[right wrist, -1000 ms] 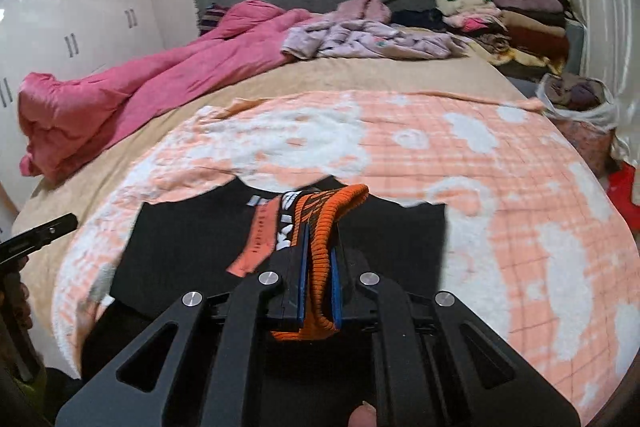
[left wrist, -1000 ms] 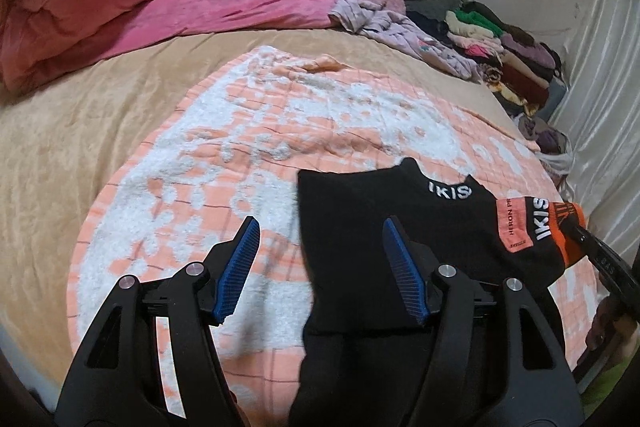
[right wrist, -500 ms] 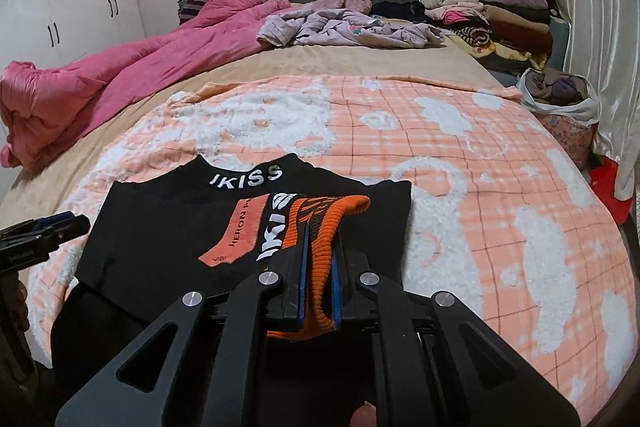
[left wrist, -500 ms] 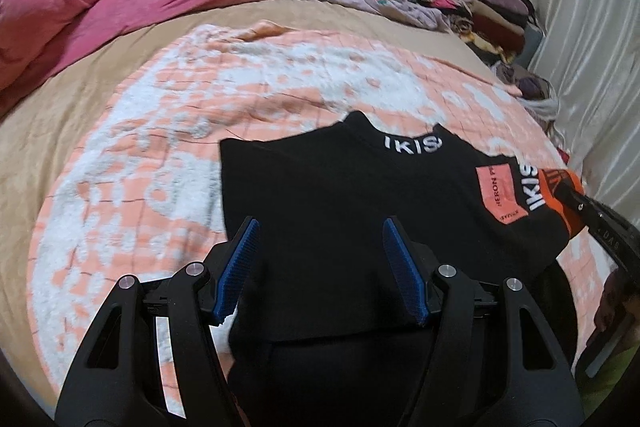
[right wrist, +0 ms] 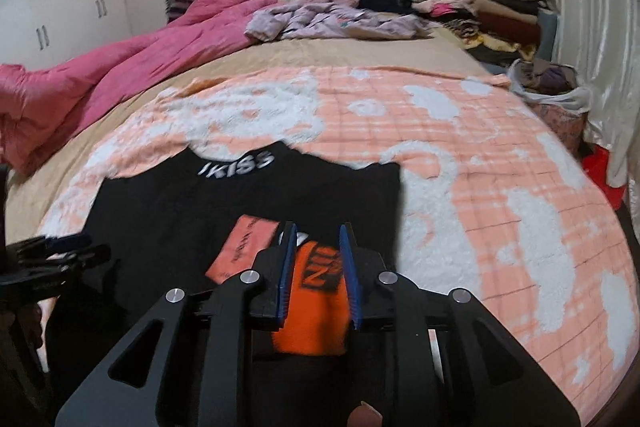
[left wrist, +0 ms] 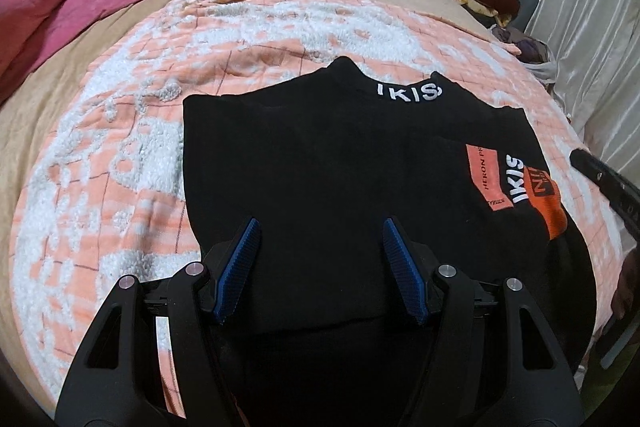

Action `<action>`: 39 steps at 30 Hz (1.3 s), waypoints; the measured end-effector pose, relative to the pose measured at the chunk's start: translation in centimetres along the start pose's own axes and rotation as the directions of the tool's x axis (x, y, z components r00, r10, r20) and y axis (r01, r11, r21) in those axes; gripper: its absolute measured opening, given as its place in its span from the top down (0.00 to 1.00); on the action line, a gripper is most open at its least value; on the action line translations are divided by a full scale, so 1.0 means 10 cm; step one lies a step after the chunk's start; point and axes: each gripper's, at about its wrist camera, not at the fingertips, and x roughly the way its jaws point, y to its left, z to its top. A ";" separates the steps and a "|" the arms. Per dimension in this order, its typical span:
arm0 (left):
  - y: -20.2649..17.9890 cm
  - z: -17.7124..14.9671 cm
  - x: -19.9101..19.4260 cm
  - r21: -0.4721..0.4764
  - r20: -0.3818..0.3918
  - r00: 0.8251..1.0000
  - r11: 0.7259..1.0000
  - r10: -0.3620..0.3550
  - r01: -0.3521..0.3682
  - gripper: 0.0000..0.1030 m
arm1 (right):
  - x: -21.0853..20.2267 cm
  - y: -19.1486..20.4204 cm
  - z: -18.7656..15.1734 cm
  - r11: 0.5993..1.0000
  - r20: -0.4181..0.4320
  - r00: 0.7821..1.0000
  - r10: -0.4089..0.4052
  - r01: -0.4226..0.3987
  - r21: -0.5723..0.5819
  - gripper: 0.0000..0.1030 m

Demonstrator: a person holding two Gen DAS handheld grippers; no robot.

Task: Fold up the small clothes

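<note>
A black top point(left wrist: 328, 163) with a white "IKISS" collar lies flat on the peach and white blanket point(left wrist: 120, 155); it also shows in the right wrist view point(right wrist: 200, 203). Its sleeve is folded across the body, and the orange cuff point(right wrist: 316, 303) lies flat. My left gripper point(left wrist: 318, 227) is open and empty, just above the top's lower middle. My right gripper point(right wrist: 318, 231) is open, its jaws a little apart on either side of the orange cuff, no longer pinching it. The right gripper's tip point(left wrist: 600, 175) shows at the right of the left wrist view.
A pink duvet point(right wrist: 120, 79) lies along the left of the bed. Lilac clothes point(right wrist: 332, 23) and a stack of folded clothes point(right wrist: 480, 7) sit at the head. A bag of clothes point(right wrist: 552, 87) stands off the right edge, beside a white curtain point(right wrist: 600, 27).
My right gripper has opened and let go of the orange cuff, which now lies flat on the top. My left gripper has moved right, over the middle of the top.
</note>
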 end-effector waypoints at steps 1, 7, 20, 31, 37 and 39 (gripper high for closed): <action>0.00 -0.01 0.00 0.001 -0.001 1.000 1.000 0.002 -0.002 0.46 | 0.02 0.06 -0.03 1.000 -0.012 1.000 0.020 -0.020 -0.011 0.75; -0.03 -0.08 0.01 0.019 -0.013 1.000 1.000 0.019 -0.019 0.46 | 0.27 0.36 -0.19 0.994 -0.113 0.993 0.043 -0.054 -0.095 0.71; -0.02 -0.14 -0.08 0.037 -0.005 1.000 0.999 0.012 -0.012 0.43 | 0.35 0.11 -0.36 1.000 -0.182 0.983 -0.004 0.007 0.017 0.62; -0.01 -0.18 -0.32 0.032 0.024 1.000 0.999 0.013 -0.013 0.32 | -0.05 -0.05 -0.33 0.998 -0.121 0.992 0.021 -0.013 0.069 0.42; 0.00 -0.16 -0.48 0.025 0.054 0.998 1.000 0.016 -0.017 0.28 | -0.20 -0.06 -0.31 0.997 -0.091 0.995 0.035 -0.029 0.068 0.34; 0.01 -0.16 -0.53 0.024 0.067 0.997 0.999 0.031 -0.032 0.27 | -0.25 -0.05 -0.31 0.997 -0.084 0.996 0.041 -0.035 0.062 0.34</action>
